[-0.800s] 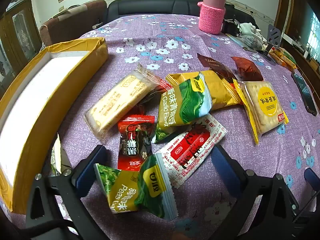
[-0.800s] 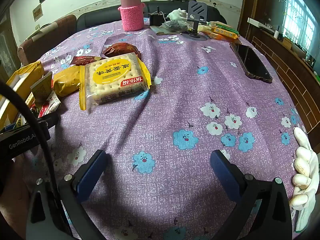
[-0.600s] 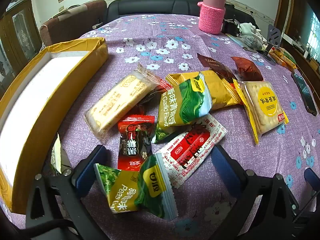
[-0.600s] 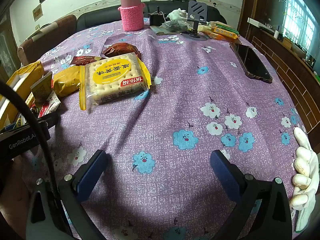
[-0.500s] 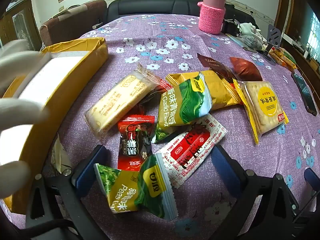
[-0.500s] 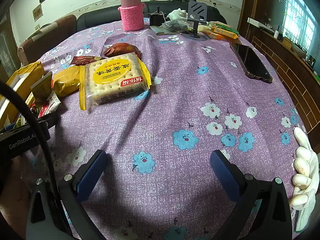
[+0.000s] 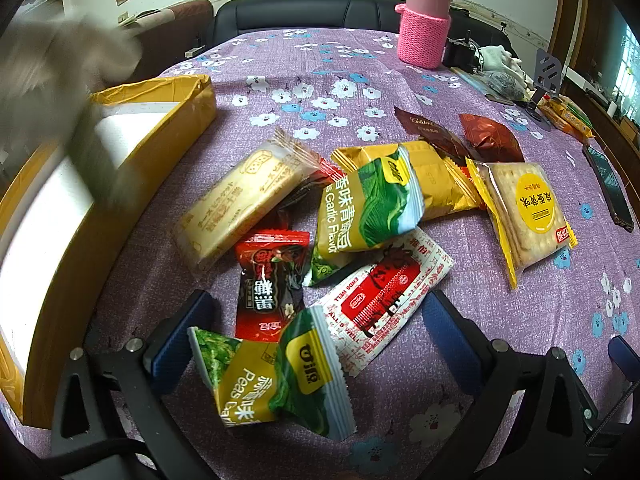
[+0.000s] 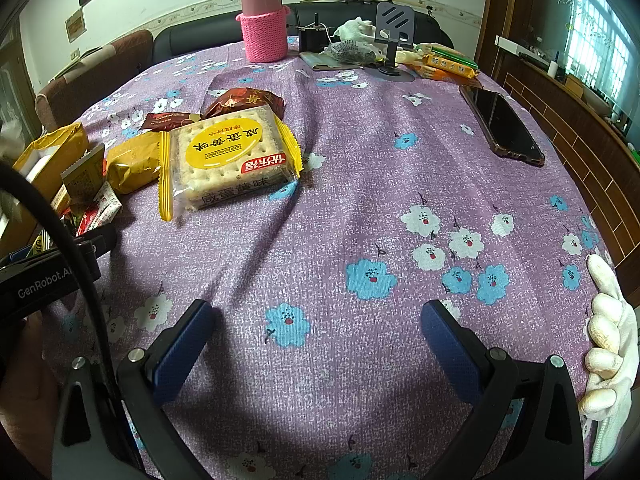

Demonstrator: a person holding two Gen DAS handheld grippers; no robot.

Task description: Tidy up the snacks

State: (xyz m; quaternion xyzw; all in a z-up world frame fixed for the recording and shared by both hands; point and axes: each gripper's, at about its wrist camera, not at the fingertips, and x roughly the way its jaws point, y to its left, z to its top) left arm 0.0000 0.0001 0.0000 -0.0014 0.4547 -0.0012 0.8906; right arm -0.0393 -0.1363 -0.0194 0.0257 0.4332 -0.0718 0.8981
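Several snack packets lie in a heap on the purple flowered tablecloth [image 7: 460, 432]. My left gripper [image 7: 316, 320] is open, with a green and yellow peas packet [image 7: 276, 380] lying between its fingers, a red candy packet [image 7: 268, 280] and a white and red packet [image 7: 384, 292] just beyond. A second green peas packet [image 7: 364, 208], a clear cracker packet [image 7: 244, 200] and a yellow-labelled cracker packet [image 7: 528, 212] lie farther off. An open yellow box [image 7: 120, 184] stands at the left. My right gripper [image 8: 316, 320] is open and empty over bare cloth; the yellow-labelled cracker packet [image 8: 228, 160] lies ahead to its left.
A pink flask in a knitted sleeve [image 7: 426, 20] stands at the far side. A phone [image 8: 500, 124] lies at the right, with a phone stand [image 8: 394, 40] and more packets [image 8: 448, 64] behind. A gloved hand [image 8: 608, 340] rests at the right edge. A blurred grey shape [image 7: 60, 92] crosses above the box.
A blurred gloved hand came into the left wrist view over the yellow box and moved upward. Both grippers and the snacks have stayed still.
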